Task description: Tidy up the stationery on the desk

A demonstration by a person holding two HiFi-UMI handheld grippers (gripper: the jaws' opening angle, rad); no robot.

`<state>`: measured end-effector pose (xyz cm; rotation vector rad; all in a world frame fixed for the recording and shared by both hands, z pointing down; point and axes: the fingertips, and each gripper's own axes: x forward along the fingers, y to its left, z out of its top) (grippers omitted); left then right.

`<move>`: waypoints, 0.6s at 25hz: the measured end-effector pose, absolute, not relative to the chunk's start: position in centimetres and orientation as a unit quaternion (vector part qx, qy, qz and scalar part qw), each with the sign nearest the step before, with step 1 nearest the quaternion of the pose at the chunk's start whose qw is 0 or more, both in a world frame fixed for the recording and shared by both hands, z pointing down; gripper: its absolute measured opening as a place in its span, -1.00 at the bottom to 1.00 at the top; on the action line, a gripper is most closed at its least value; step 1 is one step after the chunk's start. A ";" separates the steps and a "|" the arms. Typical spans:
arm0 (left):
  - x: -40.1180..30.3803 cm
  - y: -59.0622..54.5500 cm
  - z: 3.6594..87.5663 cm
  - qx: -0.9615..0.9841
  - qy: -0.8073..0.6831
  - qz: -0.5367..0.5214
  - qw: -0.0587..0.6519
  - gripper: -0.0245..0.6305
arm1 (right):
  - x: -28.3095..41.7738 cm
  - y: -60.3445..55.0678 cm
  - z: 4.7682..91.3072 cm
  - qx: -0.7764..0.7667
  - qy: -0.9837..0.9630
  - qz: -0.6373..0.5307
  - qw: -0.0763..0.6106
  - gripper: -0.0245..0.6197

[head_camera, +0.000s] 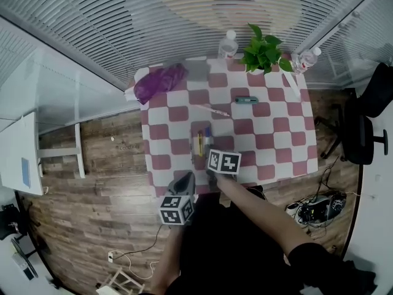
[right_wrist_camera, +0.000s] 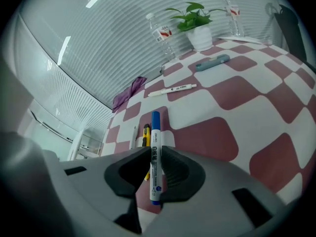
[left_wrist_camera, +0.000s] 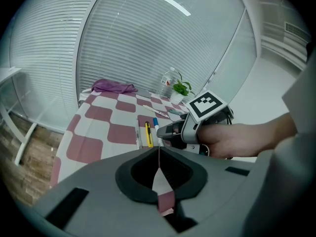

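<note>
Fingers (R) [right_wrist_camera: 180,172] pinch marker [right_wrist_camera: 155,152]; white barrel, blue cap.

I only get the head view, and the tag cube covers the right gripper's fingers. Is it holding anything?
Observer: Yes. In its own view the right gripper is shut on a white marker with a blue cap, gripping its barrel.
Operator: And the left one, is it carrying something too?
Observer: No. The left gripper has its fingers together with nothing between them.
</note>
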<state>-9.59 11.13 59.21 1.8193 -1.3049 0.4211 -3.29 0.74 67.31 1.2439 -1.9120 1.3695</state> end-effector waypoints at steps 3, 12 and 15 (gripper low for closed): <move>-10.0 11.3 59.3 0.722 -0.524 0.168 0.420 -0.81 | -3.4 0.9 67.8 0.454 -0.700 0.493 0.248 -0.66; -10.5 11.2 59.6 0.718 -0.527 0.172 0.420 -0.81 | -3.2 0.6 67.5 0.447 -0.701 0.508 0.224 -0.59; -10.4 10.8 59.6 0.721 -0.525 0.171 0.419 -0.81 | -2.9 0.7 67.3 0.448 -0.698 0.514 0.219 -0.59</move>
